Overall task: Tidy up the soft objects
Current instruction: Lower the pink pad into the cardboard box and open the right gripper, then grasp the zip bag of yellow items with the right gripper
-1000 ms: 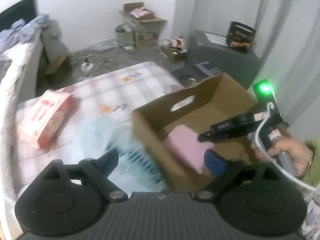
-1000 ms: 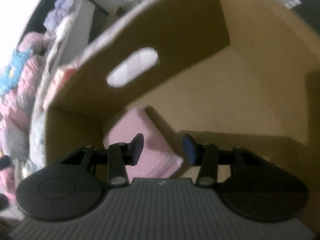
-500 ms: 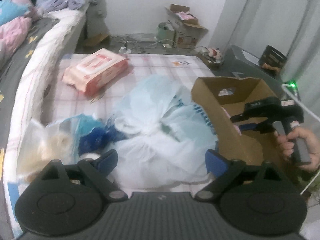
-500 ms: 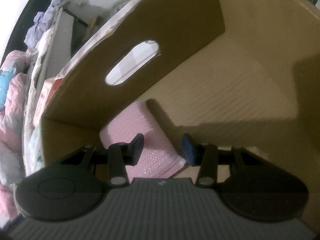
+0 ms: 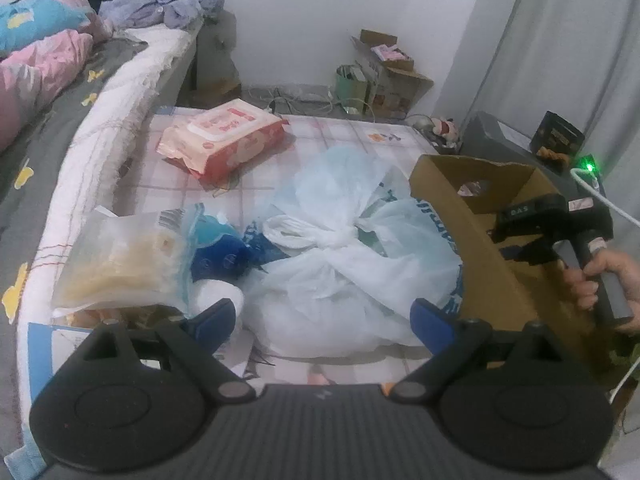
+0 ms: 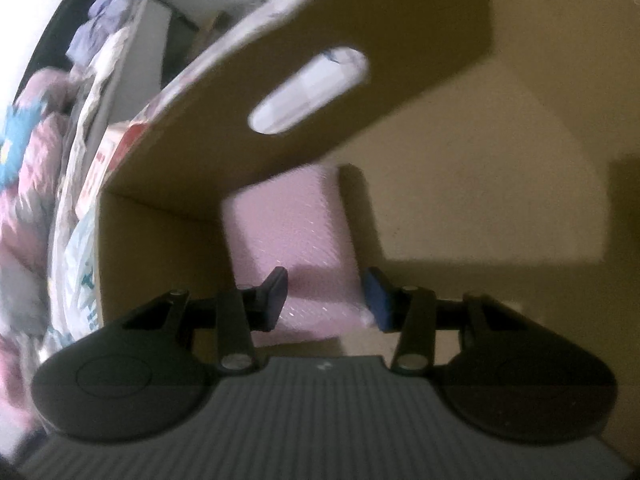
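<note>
A brown cardboard box stands at the right of the checked mat. A pink bubble-wrap packet lies inside the box. My right gripper is open just above the packet, inside the box; it also shows in the left wrist view. My left gripper is open and empty over a knotted white plastic bag. A clear bag of beige stuff, a blue soft item and a pink wipes pack lie on the mat.
A bed with pink and blue bedding runs along the left. Cardboard boxes stand by the far wall. A grey cabinet and a curtain are at the right.
My left gripper has swung left and back from the box to over the white bag. My right gripper stays open in the box and has shifted slightly over the pink packet.
</note>
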The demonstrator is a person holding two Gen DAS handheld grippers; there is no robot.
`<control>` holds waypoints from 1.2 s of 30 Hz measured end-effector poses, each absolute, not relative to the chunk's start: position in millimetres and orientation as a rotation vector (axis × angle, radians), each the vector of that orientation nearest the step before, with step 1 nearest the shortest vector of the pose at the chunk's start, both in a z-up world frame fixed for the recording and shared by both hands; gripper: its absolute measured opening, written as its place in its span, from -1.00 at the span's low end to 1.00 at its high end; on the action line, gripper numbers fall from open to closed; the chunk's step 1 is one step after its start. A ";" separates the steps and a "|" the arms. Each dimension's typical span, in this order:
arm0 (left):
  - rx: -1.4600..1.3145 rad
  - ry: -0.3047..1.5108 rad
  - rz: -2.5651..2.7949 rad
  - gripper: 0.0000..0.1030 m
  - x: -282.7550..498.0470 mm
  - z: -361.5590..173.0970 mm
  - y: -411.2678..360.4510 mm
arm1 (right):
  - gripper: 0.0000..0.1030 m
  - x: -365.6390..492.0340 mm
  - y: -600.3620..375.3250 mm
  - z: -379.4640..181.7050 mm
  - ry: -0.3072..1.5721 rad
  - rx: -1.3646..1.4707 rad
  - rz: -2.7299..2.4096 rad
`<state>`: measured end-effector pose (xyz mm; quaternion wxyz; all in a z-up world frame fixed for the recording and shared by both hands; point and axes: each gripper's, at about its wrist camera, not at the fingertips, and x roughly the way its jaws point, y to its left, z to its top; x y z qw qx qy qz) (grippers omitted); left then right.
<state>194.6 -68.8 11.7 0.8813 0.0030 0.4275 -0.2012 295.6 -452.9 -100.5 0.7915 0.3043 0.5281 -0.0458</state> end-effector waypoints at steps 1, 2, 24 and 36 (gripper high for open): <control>0.012 0.883 -0.419 0.84 193.1 11.6 -67.3 | -0.18 298.2 -449.0 -99.6 1.142 0.635 -0.078; 0.019 0.876 -0.419 0.84 191.8 12.0 -66.0 | -0.18 300.0 -444.8 -98.9 1.147 0.618 -0.058; -0.024 0.699 -0.339 0.94 136.9 39.3 21.3 | 0.02 232.1 -423.6 32.8 0.905 0.463 0.012; -0.044 0.687 -0.295 0.93 144.3 44.9 64.7 | 0.10 236.3 -274.9 72.2 0.924 0.464 0.357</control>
